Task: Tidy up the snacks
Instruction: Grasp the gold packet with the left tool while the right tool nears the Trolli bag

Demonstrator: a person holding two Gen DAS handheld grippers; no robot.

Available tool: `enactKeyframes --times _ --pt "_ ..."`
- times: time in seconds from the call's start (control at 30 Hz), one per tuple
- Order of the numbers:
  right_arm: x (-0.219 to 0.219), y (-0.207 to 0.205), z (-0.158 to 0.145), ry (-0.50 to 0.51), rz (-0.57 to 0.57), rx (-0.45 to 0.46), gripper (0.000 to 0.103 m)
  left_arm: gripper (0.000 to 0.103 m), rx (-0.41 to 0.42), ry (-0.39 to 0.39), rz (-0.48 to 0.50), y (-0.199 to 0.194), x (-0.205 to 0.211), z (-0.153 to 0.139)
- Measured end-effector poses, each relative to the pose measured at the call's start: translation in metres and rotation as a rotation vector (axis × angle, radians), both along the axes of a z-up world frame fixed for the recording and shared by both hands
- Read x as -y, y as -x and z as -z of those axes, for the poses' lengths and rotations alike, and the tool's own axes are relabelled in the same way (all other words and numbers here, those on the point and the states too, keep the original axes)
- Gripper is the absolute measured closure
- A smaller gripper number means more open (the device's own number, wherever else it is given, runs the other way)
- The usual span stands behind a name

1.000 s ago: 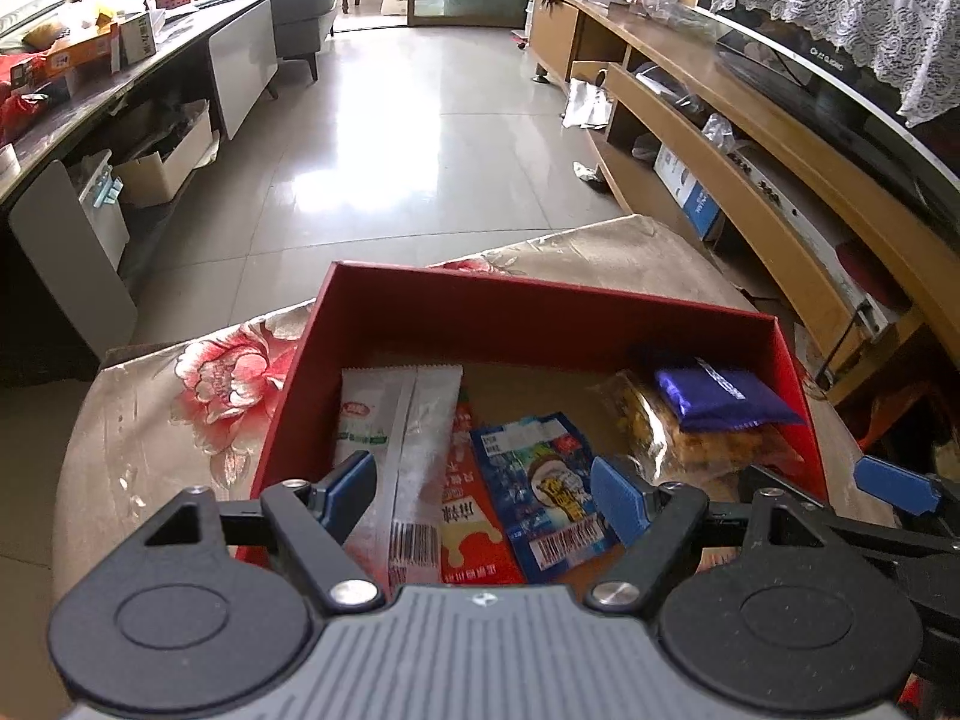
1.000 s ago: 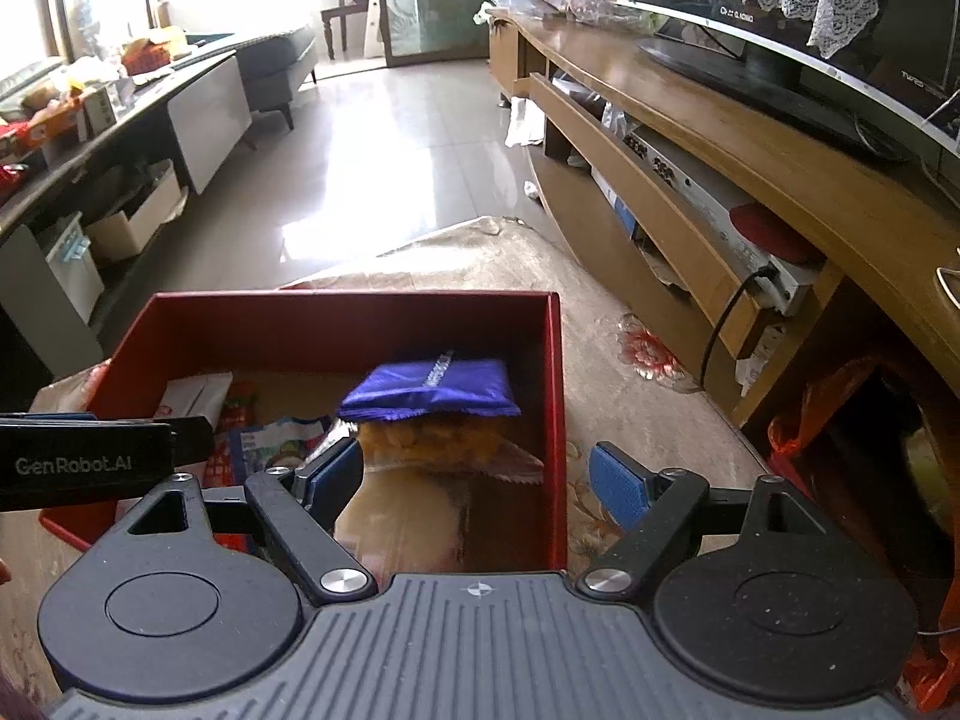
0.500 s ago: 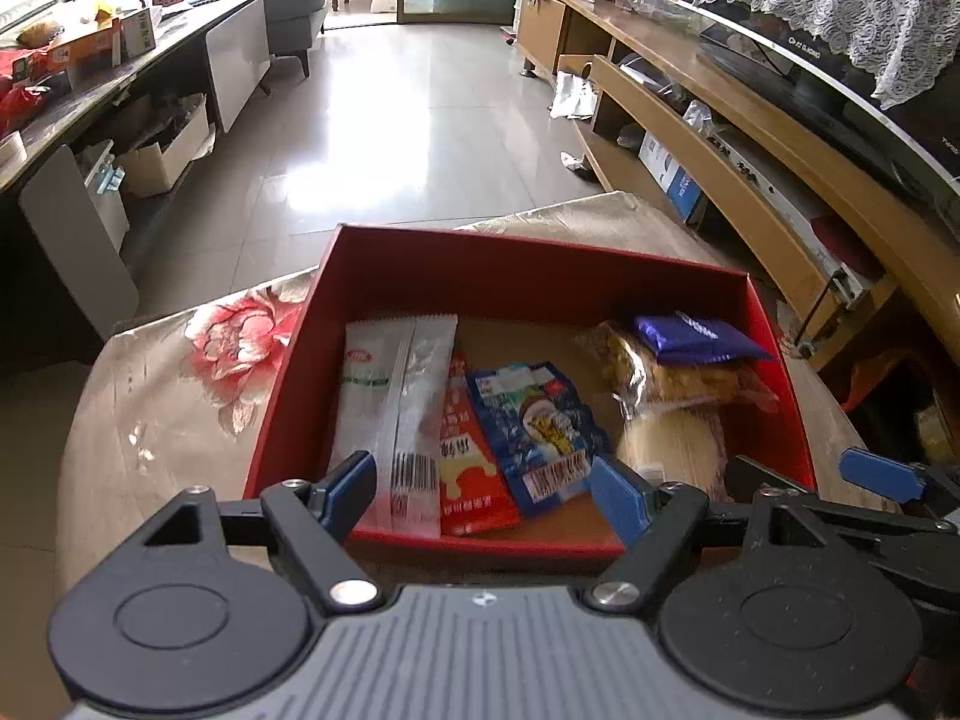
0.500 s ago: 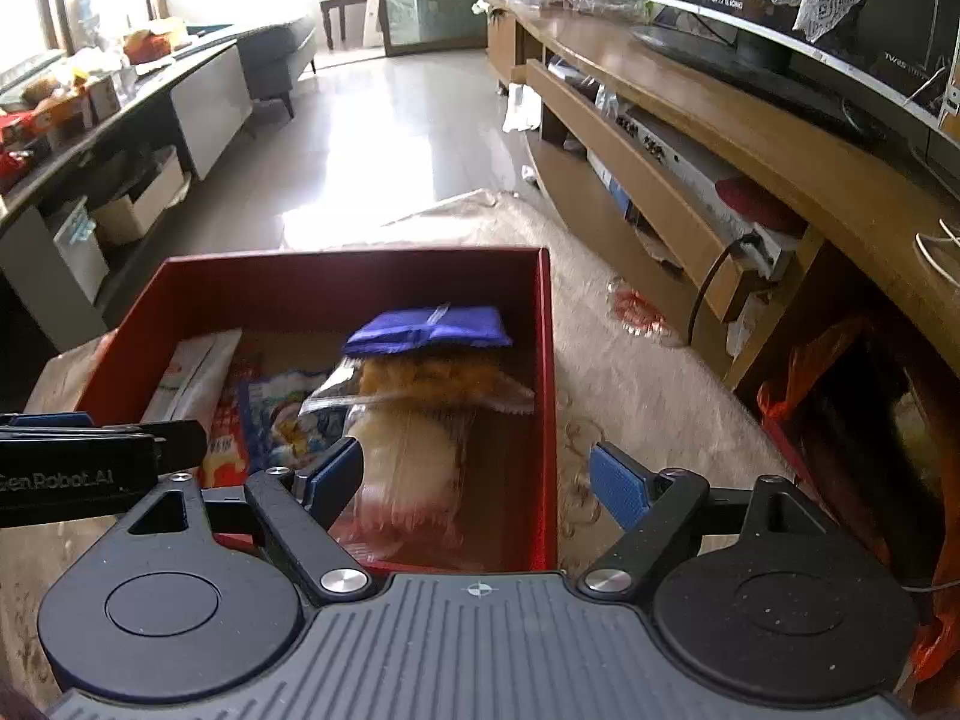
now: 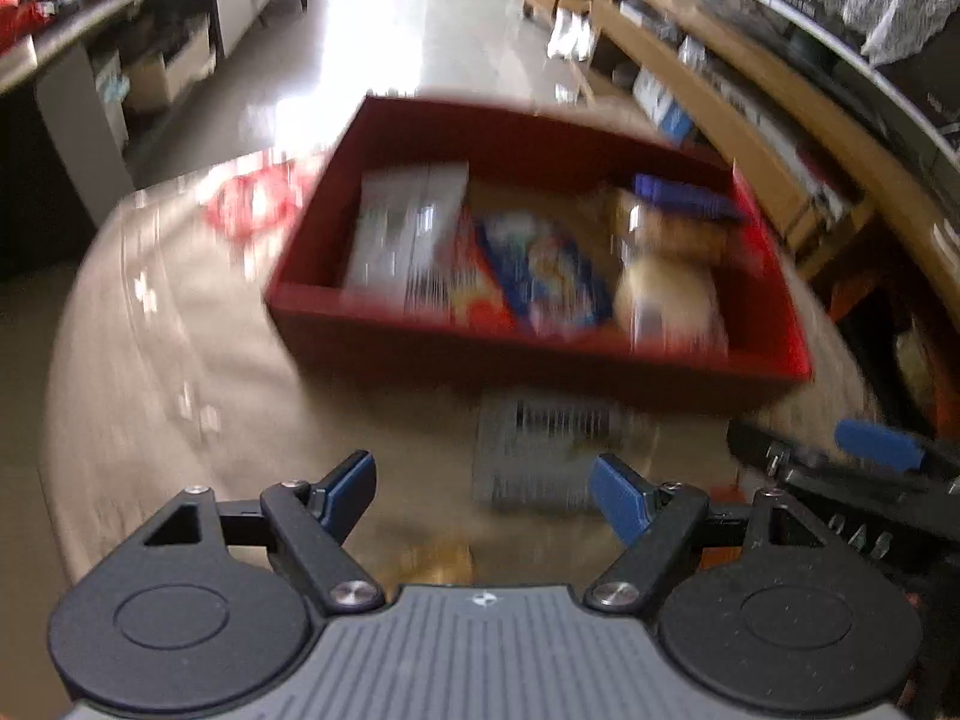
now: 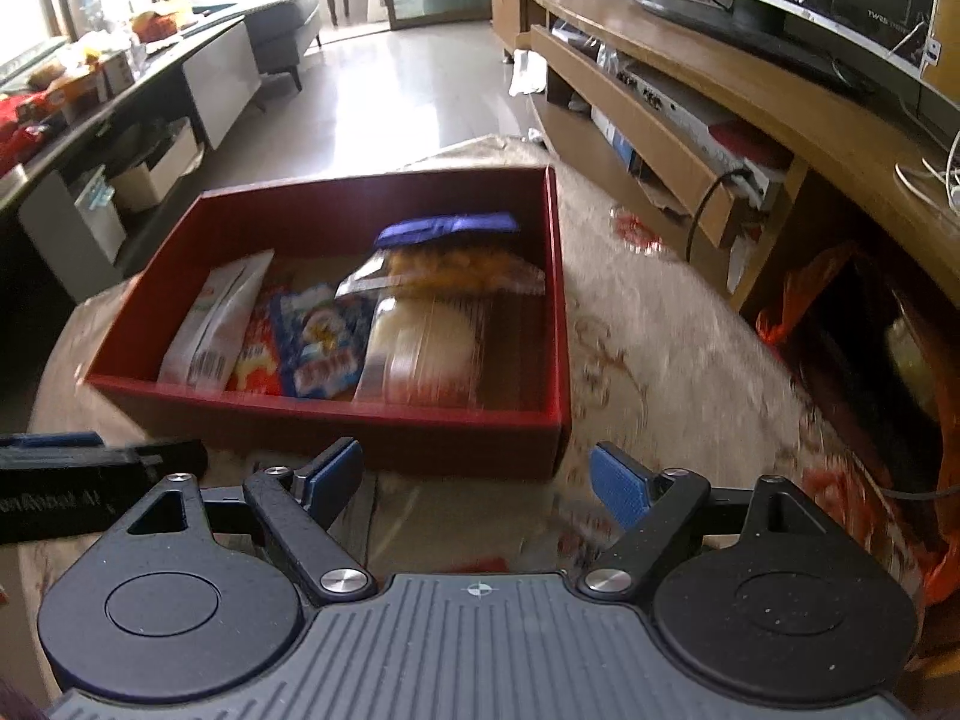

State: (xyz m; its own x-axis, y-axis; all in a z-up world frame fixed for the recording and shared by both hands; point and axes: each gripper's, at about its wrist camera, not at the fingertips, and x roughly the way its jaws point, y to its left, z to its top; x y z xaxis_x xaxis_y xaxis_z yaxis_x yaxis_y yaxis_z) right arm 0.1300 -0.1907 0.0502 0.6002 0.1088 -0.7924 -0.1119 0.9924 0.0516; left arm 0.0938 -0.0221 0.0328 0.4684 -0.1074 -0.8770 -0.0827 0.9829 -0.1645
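Both grippers are spread wide with nothing between the blue pads. The left gripper (image 5: 483,489) hovers low over the table, level, pointing at the near wall of the red box (image 5: 528,360). Just ahead of its right finger lies a loose packet (image 5: 540,456) on the tablecloth (image 5: 150,360), outside the box and close to its near wall; it's so smeared I can only make out a barcode-like stripe pattern, so no idea which way it points.

The right gripper (image 6: 477,477) sits to the right of the left one, also level, aimed past the box's near right corner. Its tip shows at the right edge of the left view, and the left one's black body pokes into the right view's left edge.

The red box (image 6: 558,300) has its long axis running left to right across both views. Inside, the white packet (image 6: 219,318) lies lengthwise front to back along the left side, barcode end toward the grippers. Next to it are a red packet (image 6: 255,363) and a blue packet (image 6: 321,342), same direction, overlapping. On the right, a clear bag with a blue top (image 6: 447,258) lies crosswise over a pale packet (image 6: 426,342).

The left view is badly motion-blurred, so printing is unreadable.
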Motion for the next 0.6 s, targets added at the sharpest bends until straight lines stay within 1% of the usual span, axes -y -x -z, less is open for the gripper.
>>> enactKeyframes --times 0.1,0.23,0.3,0.47,0.6 --pt "-0.003 0.014 0.003 0.016 -0.018 -0.011 0.015 0.023 -0.050 0.019 -0.017 0.013 -0.002 0.014" --pt "-0.002 0.028 0.002 0.000 -0.027 -0.008 0.015 0.023 -0.101 0.059 -0.042 0.028 -0.004 0.028" --pt "-0.001 0.031 0.002 -0.006 -0.034 -0.011 0.014 0.023 -0.126 0.064 -0.058 0.033 -0.003 0.035" --pt "0.002 0.035 0.001 -0.012 -0.057 -0.012 0.014 0.023 -0.139 0.063 -0.096 0.031 0.005 0.044" --pt "0.008 0.036 -0.003 -0.037 -0.059 -0.002 0.014 0.023 -0.128 0.012 -0.123 0.025 0.017 0.050"
